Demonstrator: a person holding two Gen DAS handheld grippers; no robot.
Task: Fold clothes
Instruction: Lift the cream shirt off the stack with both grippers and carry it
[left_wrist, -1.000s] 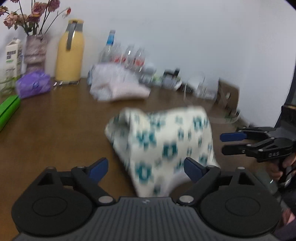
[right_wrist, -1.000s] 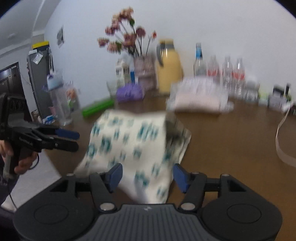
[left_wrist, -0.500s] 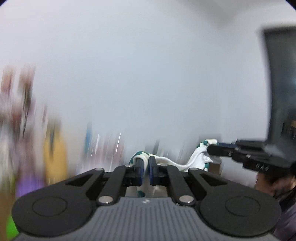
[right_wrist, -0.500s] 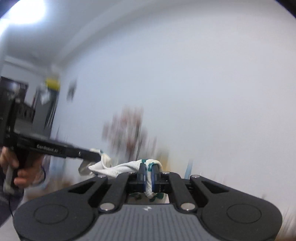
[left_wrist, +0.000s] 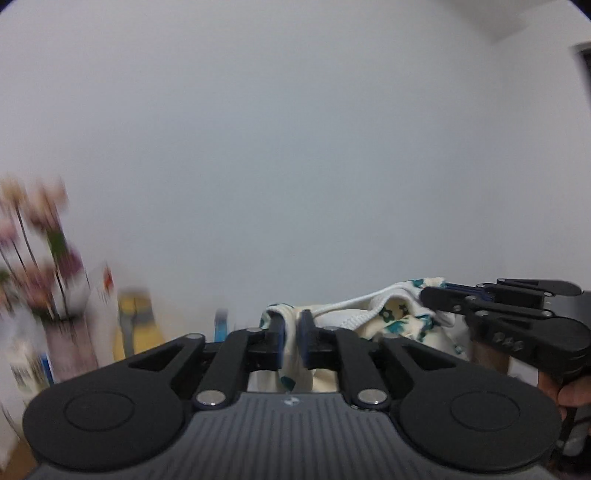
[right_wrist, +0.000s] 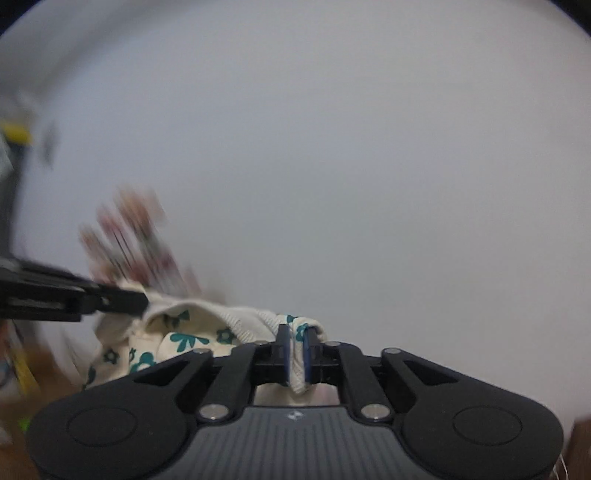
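the left gripper has its blue pads close together with a fold of the cream garment between them; its jaws are opening at this moment, yet the cloth sits in the narrow gap and touches both pads, so the hold looks kept; the garment is a cream knit piece printed with teal flowers, with a ribbed white hem that runs across from the left gripper's tips to the other gripper's tips; in the left wrist view the right gripper reaches in from the right edge, its black fingers nipped on the far end of that hem, and a hand grips its handle at the lower right.

in the right wrist view the right gripper has its blue pads pressed narrowly on a bunched fold of the same cloth, jaws also opening slightly, fabric squeezed between them and hanging out below; the left gripper comes in from the left edge with its tips on the opposite corner; the garment hangs in the air between the two, sagging in the middle.

behind is a plain white wall; at the lower left stand blurred pink flowers in a vase, and a yellow jug, too smeared to tell more.
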